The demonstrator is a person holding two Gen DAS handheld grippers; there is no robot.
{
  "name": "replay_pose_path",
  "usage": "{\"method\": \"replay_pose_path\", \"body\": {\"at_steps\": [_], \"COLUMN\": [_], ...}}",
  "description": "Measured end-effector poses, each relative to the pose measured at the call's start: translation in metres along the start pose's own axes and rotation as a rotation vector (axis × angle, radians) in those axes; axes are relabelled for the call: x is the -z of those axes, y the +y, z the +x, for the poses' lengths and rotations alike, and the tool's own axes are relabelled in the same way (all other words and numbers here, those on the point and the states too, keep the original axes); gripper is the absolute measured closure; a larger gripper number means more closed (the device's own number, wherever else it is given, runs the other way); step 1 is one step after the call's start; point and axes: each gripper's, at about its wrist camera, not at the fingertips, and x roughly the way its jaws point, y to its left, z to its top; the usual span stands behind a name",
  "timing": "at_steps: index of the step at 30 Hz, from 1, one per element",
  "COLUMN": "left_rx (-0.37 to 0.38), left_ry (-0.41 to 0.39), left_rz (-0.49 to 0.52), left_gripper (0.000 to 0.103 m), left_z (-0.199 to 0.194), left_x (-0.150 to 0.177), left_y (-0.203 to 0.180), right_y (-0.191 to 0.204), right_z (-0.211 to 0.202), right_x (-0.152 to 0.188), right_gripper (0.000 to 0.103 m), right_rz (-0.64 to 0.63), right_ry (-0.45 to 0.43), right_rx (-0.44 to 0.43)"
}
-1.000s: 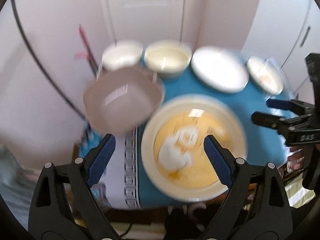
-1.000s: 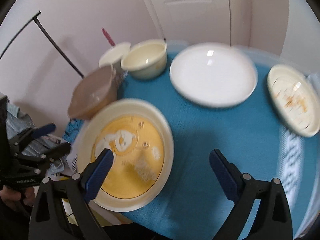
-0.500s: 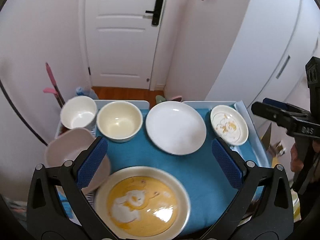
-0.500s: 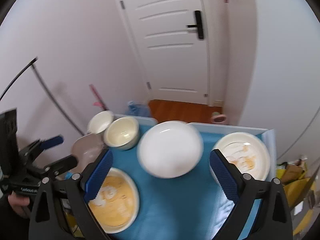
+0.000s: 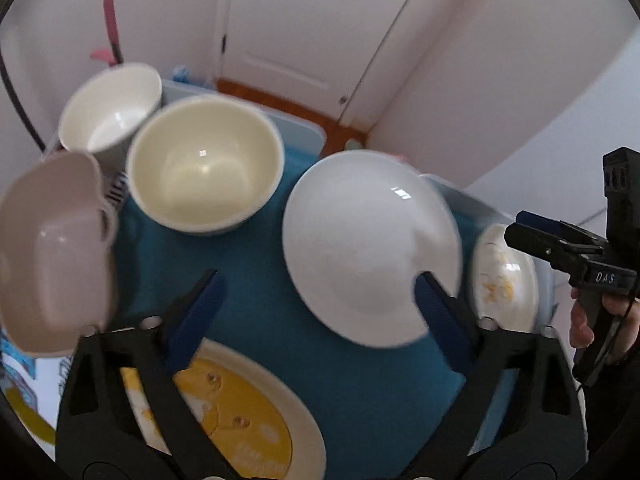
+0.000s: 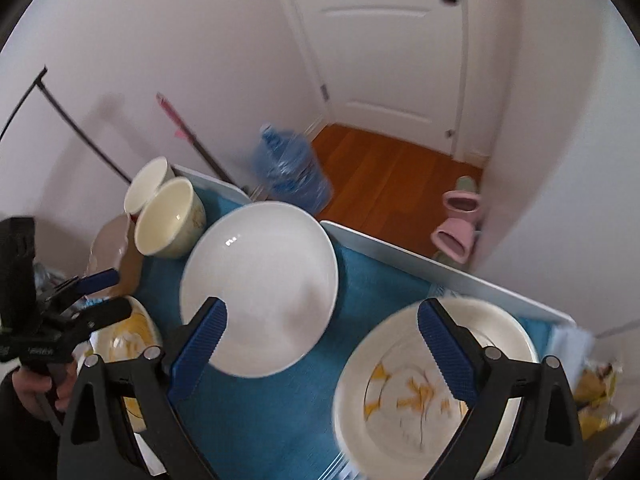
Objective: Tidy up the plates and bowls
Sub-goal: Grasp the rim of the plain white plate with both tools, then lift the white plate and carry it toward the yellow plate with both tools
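Approach step: we hold both grippers, left gripper (image 5: 316, 292) and right gripper (image 6: 320, 320), jaws open and just narrowing, empty, above the white plate (image 6: 260, 288) on the worktop (image 5: 248, 280); next, we judge, gripping a rim

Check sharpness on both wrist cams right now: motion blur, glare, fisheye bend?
Left wrist view: motion-smeared; pink bowl and yellow plate soft, small glare spots on white plate and cream bowl. Right wrist view: patterned plate blurred, white plate's rim fairly crisp. Both views: door and walls bow, dark corner vignette.
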Motion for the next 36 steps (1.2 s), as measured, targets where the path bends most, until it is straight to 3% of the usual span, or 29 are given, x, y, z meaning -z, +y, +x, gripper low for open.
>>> {"method": "replay_pose_path", "body": {"at_steps": [4, 5, 9, 12, 14, 20, 36], "left_rx": [-0.07, -0.071, -0.069, -0.068, -0.07, -0.063, -0.075], "left_ry": [0.039, 0.049, 0.072, 0.084, 0.073, 0.072, 0.048], "left_rz": [0.004, -0.001, -0.001, 0.0, 0.005, -0.016, 0.003], "left_gripper": [0.028, 0.037, 0.051, 0.069, 0.074, 0.081, 0.081], "left_z": [0.038, 0.043, 0.061, 0.069, 0.07, 0.068, 0.045], "left_x": [0.0, 0.0, 0.003, 0.004, 0.005, 0.007, 0.008], "left_y": [0.002, 0.003, 0.001, -0.001, -0.002, 0.004, -0.007], "right_y": [-0.008, -0.009, -0.013, -0.012, -0.013, -0.013, -0.013], "right_z": [0.038, 0.047, 0.065, 0.072, 0.078, 0.084, 0.073], "right_x": [-0.002, -0.003, -0.003, -0.002, -0.004, -0.003, -0.004], "right_gripper": [0.039, 0.041, 0.053, 0.063, 0.071, 0.085, 0.085], "right_rz": [-0.051, -0.053, -0.062, -0.08, -0.086, -0.101, -0.086], "right_ry": [0.069, 0.08, 0.103, 0.115, 0.124, 0.126, 0.101], "right_rx": [-0.056, -0.067, -0.114, -0.127, -0.13, -0.108, -0.094]}}
